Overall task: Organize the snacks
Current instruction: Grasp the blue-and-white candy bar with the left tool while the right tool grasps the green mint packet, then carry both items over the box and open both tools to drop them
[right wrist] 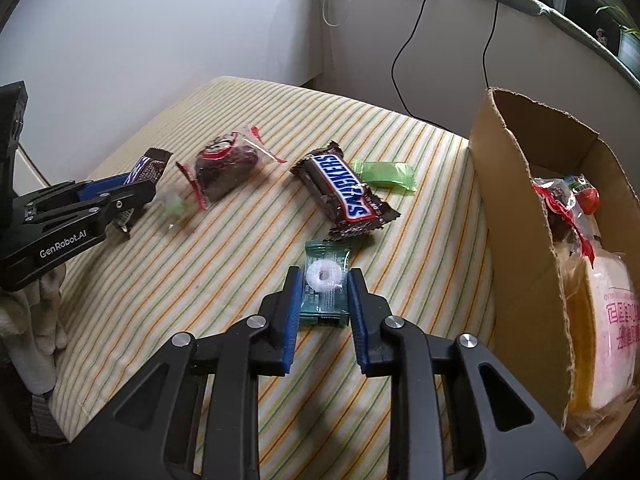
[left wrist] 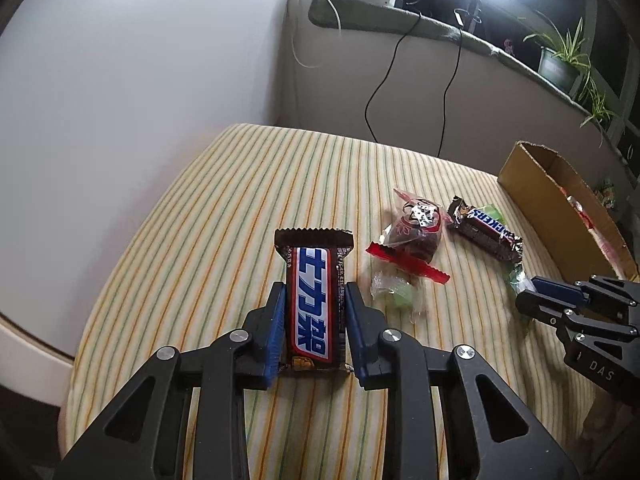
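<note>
My left gripper (left wrist: 314, 292) is shut on a brown Snickers bar with Chinese lettering (left wrist: 313, 300), held at its sides over the striped cloth; it also shows in the right wrist view (right wrist: 146, 168). My right gripper (right wrist: 324, 276) is shut on a teal packet with a white ring candy (right wrist: 325, 280). A second Snickers bar (right wrist: 345, 194), a clear bag of dark fruit with red seal (right wrist: 224, 168), a green candy (right wrist: 384, 174) and a pale green wrapped candy (right wrist: 176, 206) lie on the cloth. The cardboard box (right wrist: 516, 216) stands at right.
The box holds a pink bread bag (right wrist: 612, 328) and red-sealed snack packets (right wrist: 560, 208). The striped cloth (left wrist: 240, 184) covers a table beside a white wall. Black cables (left wrist: 384, 80) hang from a ledge with potted plants (left wrist: 560, 60) behind.
</note>
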Tool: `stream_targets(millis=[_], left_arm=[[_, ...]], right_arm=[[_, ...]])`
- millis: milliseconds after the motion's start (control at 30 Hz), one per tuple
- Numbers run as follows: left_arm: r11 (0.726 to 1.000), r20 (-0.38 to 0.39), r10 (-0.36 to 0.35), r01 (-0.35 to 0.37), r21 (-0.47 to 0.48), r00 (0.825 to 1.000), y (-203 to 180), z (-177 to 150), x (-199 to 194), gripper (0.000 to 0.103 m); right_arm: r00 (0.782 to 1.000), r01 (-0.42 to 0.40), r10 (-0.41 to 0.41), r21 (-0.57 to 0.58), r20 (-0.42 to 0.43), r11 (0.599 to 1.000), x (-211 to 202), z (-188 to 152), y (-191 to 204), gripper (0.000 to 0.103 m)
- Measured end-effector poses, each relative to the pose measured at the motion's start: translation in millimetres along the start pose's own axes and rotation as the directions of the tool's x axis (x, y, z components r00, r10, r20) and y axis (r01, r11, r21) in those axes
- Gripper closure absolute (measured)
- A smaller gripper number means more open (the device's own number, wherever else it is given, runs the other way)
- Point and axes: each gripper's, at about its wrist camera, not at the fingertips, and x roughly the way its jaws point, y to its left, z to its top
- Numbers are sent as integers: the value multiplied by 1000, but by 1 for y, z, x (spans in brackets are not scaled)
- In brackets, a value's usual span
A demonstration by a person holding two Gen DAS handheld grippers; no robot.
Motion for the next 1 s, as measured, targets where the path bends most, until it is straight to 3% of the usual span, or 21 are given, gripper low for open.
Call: stream_targets(millis=[400,633,1000], left_arm=[[998,51,-51,52,-17,997,-8,2,-29,76],[994,88,-105,104,21,991,-33,8,-46,76],[974,101,-217,208,93,971,-85,18,-60,76]], right_arm=[[996,-50,49,17,73,999,-40,-1,-2,80],[990,-67,63,34,127,997,-72,-2,-14,80],[983,-35,17,96,182,995,-109,-11,-61,80]])
